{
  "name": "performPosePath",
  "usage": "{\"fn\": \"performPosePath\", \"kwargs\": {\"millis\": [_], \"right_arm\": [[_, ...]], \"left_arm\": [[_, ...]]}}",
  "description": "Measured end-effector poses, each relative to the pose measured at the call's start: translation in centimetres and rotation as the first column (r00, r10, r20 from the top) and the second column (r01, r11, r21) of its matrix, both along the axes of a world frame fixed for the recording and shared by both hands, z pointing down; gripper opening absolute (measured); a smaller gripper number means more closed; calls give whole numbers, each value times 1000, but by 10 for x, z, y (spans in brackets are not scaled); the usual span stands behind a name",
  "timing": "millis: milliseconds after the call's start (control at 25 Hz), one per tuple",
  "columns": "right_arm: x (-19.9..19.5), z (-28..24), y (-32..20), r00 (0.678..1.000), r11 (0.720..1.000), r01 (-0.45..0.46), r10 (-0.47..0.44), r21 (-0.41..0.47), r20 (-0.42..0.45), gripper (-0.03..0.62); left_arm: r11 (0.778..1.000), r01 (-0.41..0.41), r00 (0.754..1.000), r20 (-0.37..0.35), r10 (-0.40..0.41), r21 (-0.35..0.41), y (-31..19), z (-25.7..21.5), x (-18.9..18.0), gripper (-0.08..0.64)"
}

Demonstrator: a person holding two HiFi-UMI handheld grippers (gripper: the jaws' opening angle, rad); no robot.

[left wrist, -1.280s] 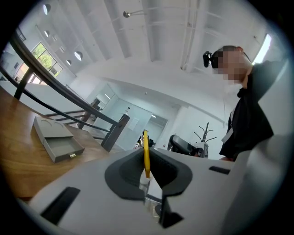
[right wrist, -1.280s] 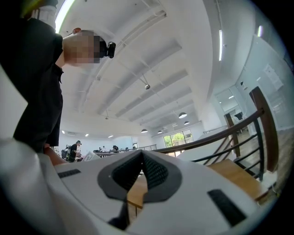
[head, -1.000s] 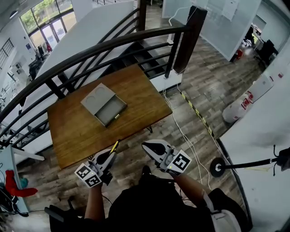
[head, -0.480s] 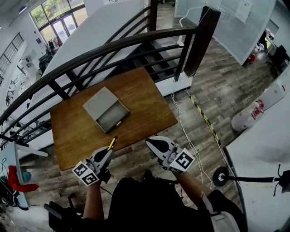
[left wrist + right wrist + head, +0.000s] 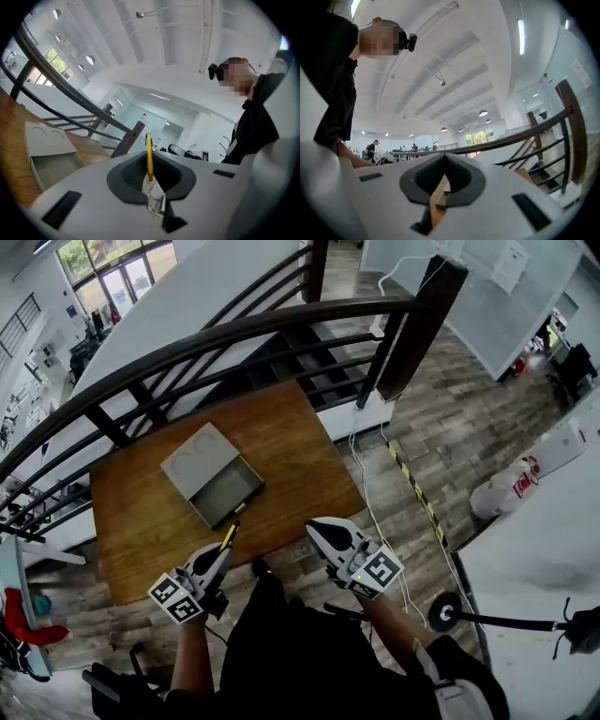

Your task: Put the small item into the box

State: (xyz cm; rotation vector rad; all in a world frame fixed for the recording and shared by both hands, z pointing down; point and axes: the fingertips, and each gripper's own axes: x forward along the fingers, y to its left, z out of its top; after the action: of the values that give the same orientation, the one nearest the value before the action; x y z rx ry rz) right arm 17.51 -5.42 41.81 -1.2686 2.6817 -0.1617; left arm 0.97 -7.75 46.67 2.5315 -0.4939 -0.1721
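Note:
A grey box [image 5: 228, 491] lies open on the wooden table [image 5: 291, 446], its lid [image 5: 192, 457] folded back towards the far left. In the left gripper view the box [image 5: 51, 161] shows at the left. My left gripper [image 5: 223, 554] hovers at the table's near edge, shut on a thin yellow stick [image 5: 228, 534] that points at the box. From its own camera the stick [image 5: 149, 157] stands up out of the closed jaws of the left gripper [image 5: 152, 190]. My right gripper [image 5: 323, 535] is held beside it to the right, shut and holding nothing; the right gripper [image 5: 440, 194] shows only a thin slit.
A curved black railing [image 5: 234, 329] and a dark post [image 5: 417, 320] run behind the table, with stairs beyond. White cables [image 5: 380, 521] and striped floor tape [image 5: 417, 493] lie right of the table. A round stand base [image 5: 442, 611] sits on the floor at right.
Both grippers have moved forward towards the table's near edge, and the table now sits closer in the head view. The left gripper still holds the yellow stick.

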Motion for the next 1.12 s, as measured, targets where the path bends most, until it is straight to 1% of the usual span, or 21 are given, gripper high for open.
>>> {"fn": "performPosePath", "kwargs": {"millis": [120,320,400,520,800,880,960,1040,1120], "right_arm": [[-2,-2,-23,1000,1000,9,-9,-10,-2,11],[-11,2,-71,1000,999,-5,5,-38,-7,11],[-17,1,-88,1000,999,-1,0,-34,-10,11],[-20,0,-109,1000,999,8,-8,-47,-14,11],[-33,16,-153,998,992,24,-32,-124,-61,11],[-36,14,-164,998,992,30,-37,-124,-55,11],[-39,7,-178,998,994,43,-48,-104,-46,11],[-43,14,-189,994,991,66,-76,-113,-83,11],[-50,32,-198,982,985,99,-120,-143,-147,11]], "left_arm": [[1000,-9,1000,-7,9,-6,-26,0,0,38],[1000,1,998,-70,-3,-26,-77,-6,-9,37],[1000,3,998,-69,-5,-31,-94,-4,-13,37],[999,-2,999,-54,-1,-46,-114,-1,-14,37],[998,0,1000,2,0,-70,-152,16,-25,37],[996,13,1000,12,-12,-86,-158,25,-28,37],[996,14,999,31,-11,-88,-166,33,-26,37],[996,9,999,52,-5,-90,-175,40,-23,38],[995,20,996,87,-11,-103,-180,51,-23,38]]}}
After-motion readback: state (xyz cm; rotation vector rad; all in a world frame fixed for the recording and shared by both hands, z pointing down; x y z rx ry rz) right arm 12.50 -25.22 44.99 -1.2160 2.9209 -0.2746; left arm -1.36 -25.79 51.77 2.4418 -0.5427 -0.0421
